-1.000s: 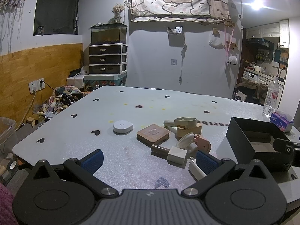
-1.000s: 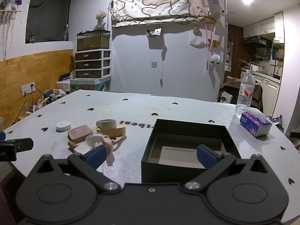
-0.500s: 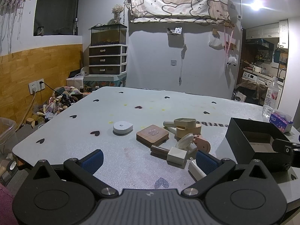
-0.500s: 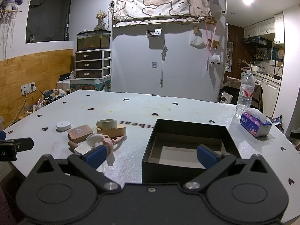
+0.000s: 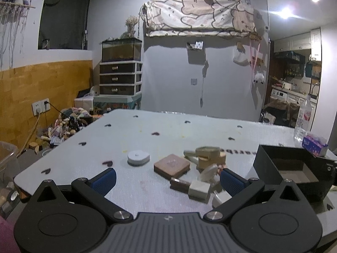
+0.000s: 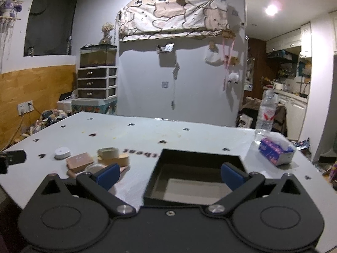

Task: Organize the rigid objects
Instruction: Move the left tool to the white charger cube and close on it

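A cluster of small rigid objects lies on the grey table point(image 5: 147, 139): a white round puck point(image 5: 138, 157), a flat wooden square point(image 5: 171, 166), a beige scoop on a wooden block point(image 5: 209, 155), a cream cube point(image 5: 199, 188). An open black box point(image 5: 286, 172) stands to their right. My left gripper point(image 5: 167, 179) is open, low at the table's near edge, just short of the cluster. My right gripper point(image 6: 170, 175) is open above the black box point(image 6: 195, 175), which looks empty; the cluster with the wooden square point(image 6: 79, 162) sits to its left.
A blue tissue pack point(image 6: 276, 152) and a clear water bottle point(image 6: 265, 113) stand at the table's far right. Black heart marks dot the table. Toys are piled on the floor point(image 5: 67, 122) past the left edge, near a drawer unit point(image 5: 118, 78).
The right gripper has risen and moved forward over the black box, with its view tilting. The left gripper has edged slightly forward towards the cluster. Both stay open.
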Demonstrator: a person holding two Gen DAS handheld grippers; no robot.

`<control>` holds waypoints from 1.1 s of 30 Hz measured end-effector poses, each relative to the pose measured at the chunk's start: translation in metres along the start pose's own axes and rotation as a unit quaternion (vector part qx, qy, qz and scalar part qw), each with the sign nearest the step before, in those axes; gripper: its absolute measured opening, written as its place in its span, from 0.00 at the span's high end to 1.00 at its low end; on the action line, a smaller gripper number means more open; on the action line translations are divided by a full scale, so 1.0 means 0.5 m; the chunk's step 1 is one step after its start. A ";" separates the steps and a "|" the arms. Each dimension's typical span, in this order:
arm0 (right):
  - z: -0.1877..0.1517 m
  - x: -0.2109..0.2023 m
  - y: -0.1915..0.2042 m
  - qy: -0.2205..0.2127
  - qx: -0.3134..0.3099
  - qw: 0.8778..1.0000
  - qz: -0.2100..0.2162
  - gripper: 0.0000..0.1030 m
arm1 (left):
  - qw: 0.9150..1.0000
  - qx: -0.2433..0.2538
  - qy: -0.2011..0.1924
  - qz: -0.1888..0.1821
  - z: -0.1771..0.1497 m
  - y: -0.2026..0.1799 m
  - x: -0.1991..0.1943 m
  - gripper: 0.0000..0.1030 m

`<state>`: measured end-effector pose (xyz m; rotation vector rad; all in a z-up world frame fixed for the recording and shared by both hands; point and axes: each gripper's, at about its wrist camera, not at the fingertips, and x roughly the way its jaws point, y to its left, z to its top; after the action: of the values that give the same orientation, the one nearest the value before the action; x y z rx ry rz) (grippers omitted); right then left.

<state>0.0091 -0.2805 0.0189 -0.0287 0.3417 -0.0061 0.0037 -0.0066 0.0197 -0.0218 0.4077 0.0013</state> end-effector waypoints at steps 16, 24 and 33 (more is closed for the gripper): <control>-0.017 0.023 -0.175 -0.005 0.050 0.992 -0.117 0.00 | 0.997 0.031 -0.027 -0.067 -0.039 -0.037 0.072 0.00; -0.065 0.083 -0.241 0.056 0.091 0.987 -0.121 0.00 | 0.989 0.054 0.026 -0.134 -0.093 -0.074 0.140 0.01; -0.088 0.143 -0.278 0.108 0.143 0.979 -0.099 0.42 | 0.977 0.068 0.078 -0.189 -0.142 -0.107 0.212 0.10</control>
<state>0.0617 -0.4213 -0.0425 0.2255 0.5514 -0.2566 0.0731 -0.0618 -0.0863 0.0367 0.5549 -0.4061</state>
